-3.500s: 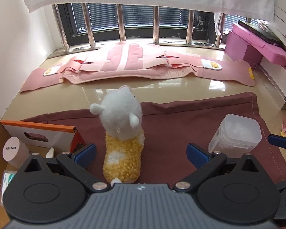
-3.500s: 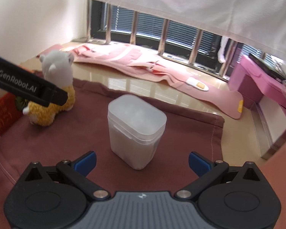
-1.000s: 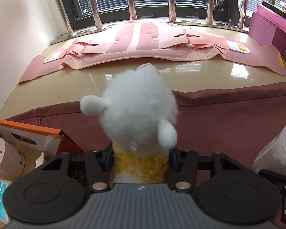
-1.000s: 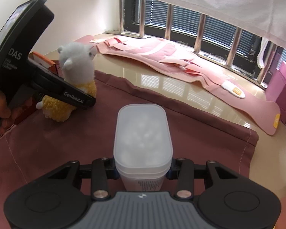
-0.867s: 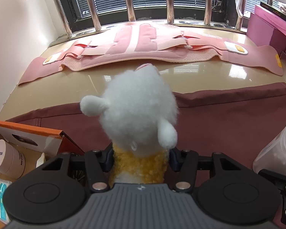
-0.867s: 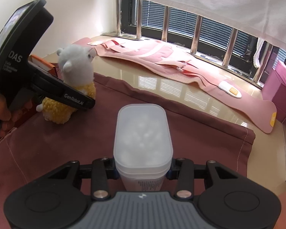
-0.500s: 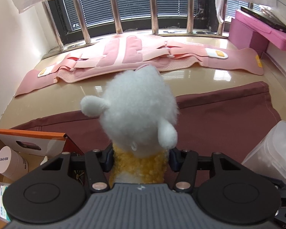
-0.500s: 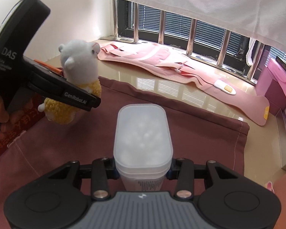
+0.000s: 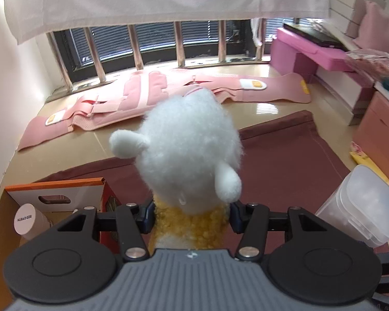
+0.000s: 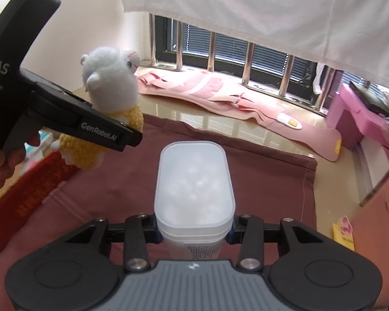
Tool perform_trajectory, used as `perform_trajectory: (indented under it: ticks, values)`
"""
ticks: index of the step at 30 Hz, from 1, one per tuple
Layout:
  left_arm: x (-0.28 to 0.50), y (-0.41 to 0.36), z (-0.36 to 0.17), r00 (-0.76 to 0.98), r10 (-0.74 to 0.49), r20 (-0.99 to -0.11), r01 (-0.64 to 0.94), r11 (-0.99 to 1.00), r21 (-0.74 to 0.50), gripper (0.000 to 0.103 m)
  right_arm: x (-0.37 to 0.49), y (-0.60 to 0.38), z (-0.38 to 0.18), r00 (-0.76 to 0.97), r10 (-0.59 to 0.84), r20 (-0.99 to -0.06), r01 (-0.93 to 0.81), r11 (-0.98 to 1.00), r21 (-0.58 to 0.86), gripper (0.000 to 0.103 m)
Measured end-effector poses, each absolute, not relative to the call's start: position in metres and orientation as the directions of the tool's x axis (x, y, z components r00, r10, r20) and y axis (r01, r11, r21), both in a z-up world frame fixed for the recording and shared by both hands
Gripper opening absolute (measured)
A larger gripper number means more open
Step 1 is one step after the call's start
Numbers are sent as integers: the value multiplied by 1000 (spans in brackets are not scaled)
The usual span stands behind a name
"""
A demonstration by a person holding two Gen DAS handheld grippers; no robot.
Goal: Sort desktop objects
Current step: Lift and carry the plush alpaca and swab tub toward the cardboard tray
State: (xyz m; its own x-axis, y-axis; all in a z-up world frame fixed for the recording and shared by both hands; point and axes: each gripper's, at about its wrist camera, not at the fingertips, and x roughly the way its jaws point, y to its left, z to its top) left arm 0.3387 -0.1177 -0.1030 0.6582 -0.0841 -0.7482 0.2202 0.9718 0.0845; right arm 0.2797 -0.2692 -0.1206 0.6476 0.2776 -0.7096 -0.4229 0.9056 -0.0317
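My left gripper [image 9: 190, 219] is shut on a plush alpaca [image 9: 186, 153] with a white head and yellow body, held up above the maroon cloth [image 9: 285, 160]. The alpaca also shows in the right wrist view [image 10: 109, 88], clamped in the left gripper [image 10: 132, 136] and lifted off the cloth. My right gripper [image 10: 193, 229] is shut on a translucent lidded plastic container [image 10: 193, 181], holding it above the cloth [image 10: 272, 181]. The container also shows at the right edge of the left wrist view [image 9: 360, 207].
An open orange and white cardboard box [image 9: 54, 189] with a white round jar [image 9: 27, 220] stands at the left. Its red side shows in the right wrist view [image 10: 31, 194]. A pink fabric belt [image 9: 142, 98] lies by the barred window. Pink boxes [image 9: 311, 49] stand at the right.
Both grippers have risen with their loads; the alpaca and the container now hang higher above the cloth, and more of the room shows.
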Motion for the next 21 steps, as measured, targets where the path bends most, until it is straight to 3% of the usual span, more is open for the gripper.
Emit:
perform_trajectory:
  ticks: [8, 21]
  values:
    - [286, -99, -66, 668, -170, -725, 312, 948, 64, 53, 233, -247, -85, 692, 246, -679, -371, 928, -42, 40]
    - [198, -53, -33, 675, -174, -717, 293, 955, 44, 53, 163, -219, -47, 702, 297, -647, -438, 897, -64, 40]
